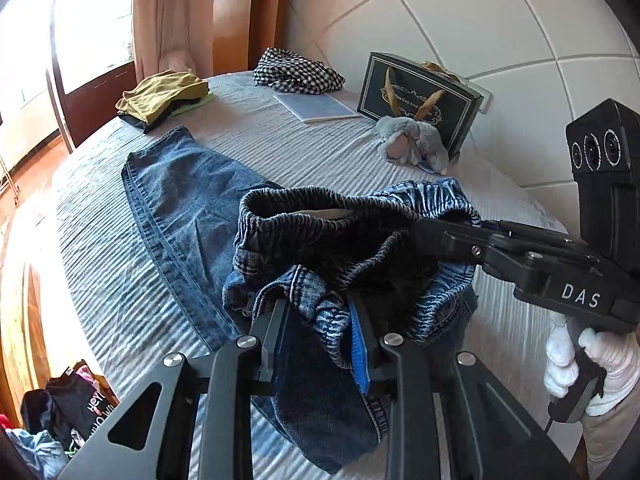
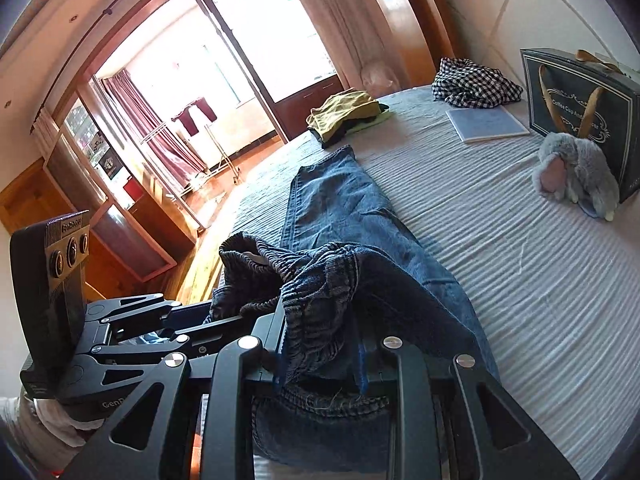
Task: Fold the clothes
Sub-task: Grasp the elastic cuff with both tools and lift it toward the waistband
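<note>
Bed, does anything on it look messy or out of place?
Yes: the checkered garment lies crumpled by the headboard, unlike the folded stack. The jeans are mid-fold, waistband bunched in both grippers.

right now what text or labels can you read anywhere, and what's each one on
"DAS" on the right gripper body.
"HEY" on a black shirt in the floor pile; its other letters are cut off.
"Coffee Cup And ...cer" on the dark gift bag; the middle is hidden by its handle.
"GenR..." on the left gripper body, cut off.
A short raised word atop that gripper's camera block is too blurred to read.
</note>
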Demonstrator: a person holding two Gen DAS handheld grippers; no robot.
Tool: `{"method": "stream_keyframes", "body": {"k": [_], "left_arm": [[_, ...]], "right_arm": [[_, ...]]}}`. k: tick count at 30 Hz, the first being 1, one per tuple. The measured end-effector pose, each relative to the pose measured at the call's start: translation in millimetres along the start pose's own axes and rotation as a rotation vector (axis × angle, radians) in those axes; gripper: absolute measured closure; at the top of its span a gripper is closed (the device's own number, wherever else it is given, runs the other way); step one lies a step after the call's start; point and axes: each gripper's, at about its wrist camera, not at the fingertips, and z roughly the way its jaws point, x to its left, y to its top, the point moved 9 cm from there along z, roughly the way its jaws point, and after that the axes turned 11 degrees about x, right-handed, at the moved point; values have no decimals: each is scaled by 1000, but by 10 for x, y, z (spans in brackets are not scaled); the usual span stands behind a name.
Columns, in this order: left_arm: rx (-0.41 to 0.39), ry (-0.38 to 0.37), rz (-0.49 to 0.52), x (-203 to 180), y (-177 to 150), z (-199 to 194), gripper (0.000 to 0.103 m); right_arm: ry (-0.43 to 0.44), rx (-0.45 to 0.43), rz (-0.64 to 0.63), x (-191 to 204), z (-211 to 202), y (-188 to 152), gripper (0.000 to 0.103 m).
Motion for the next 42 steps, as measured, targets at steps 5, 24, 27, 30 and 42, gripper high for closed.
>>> {"method": "stream_keyframes", "body": {"k": [5, 24, 27, 30, 42], "left_arm": [[-15, 1, -31, 514, 442, 124, 78], [124, -60, -81, 3244, 2181, 1396, 74], [185, -97, -81, 3390, 2200, 1629, 65], [209, -170, -75, 3441, 2188, 1631, 61], [125, -136, 57, 3415, 2561, 1186, 23]], "right_arm": [[-12, 24, -37, 100, 413, 566, 79], [-107, 175, 20, 16, 2854, 2775, 78], [-128, 218, 51, -154, 3213, 2881, 66], [-145, 222, 79, -270, 3299, 2965, 38], [-219, 182, 134, -477, 2511, 2688, 44]]}}
